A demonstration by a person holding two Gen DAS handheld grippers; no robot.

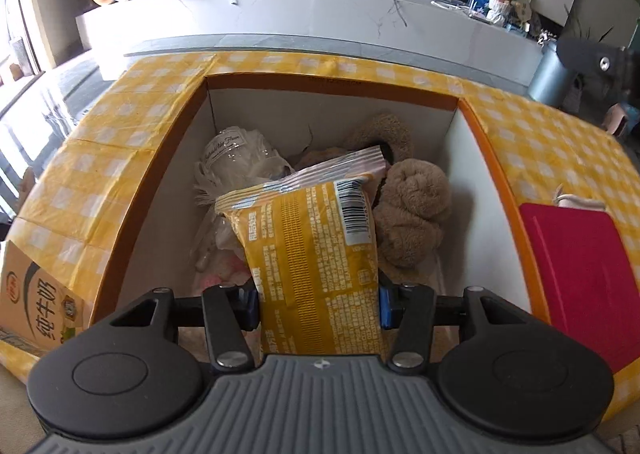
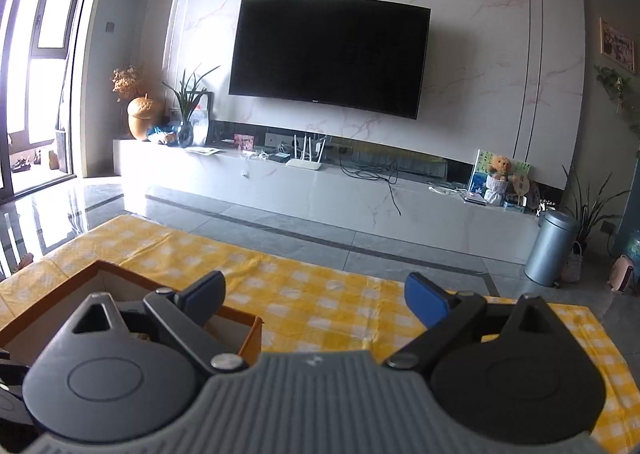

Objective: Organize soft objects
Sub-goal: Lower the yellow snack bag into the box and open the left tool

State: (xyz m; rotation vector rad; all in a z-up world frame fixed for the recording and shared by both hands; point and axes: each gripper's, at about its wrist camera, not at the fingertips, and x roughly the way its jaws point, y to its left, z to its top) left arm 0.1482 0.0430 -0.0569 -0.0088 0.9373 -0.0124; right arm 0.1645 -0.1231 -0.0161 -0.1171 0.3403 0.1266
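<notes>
- your left gripper (image 1: 319,304) is clamped on a yellow snack bag (image 1: 316,254), blue pads pressing both sides of its lower part; the bag stands over the open box, its crimped top end leaning away from you.
- under and behind the bag, inside the orange-rimmed box (image 1: 332,84): a tan plush toy (image 1: 412,210) against the right wall, a clear plastic packet (image 1: 236,158) with script lettering at the left, something pink (image 1: 224,274) low at the left, partly hidden.
- the box sits on a yellow checked cloth (image 1: 120,158); a red flat item (image 1: 584,278) lies on the cloth just right of the box, a milk carton (image 1: 36,306) at the left edge.
- your right gripper (image 2: 316,296) has its jaws wide apart, nothing between them; it points across the room rather than into the box.
- past it: the cloth, a box corner at lower left, grey floor, a white tv bench (image 2: 320,190), a dark tv (image 2: 328,54) on the wall, a metal bin (image 2: 550,250) at right.
</notes>
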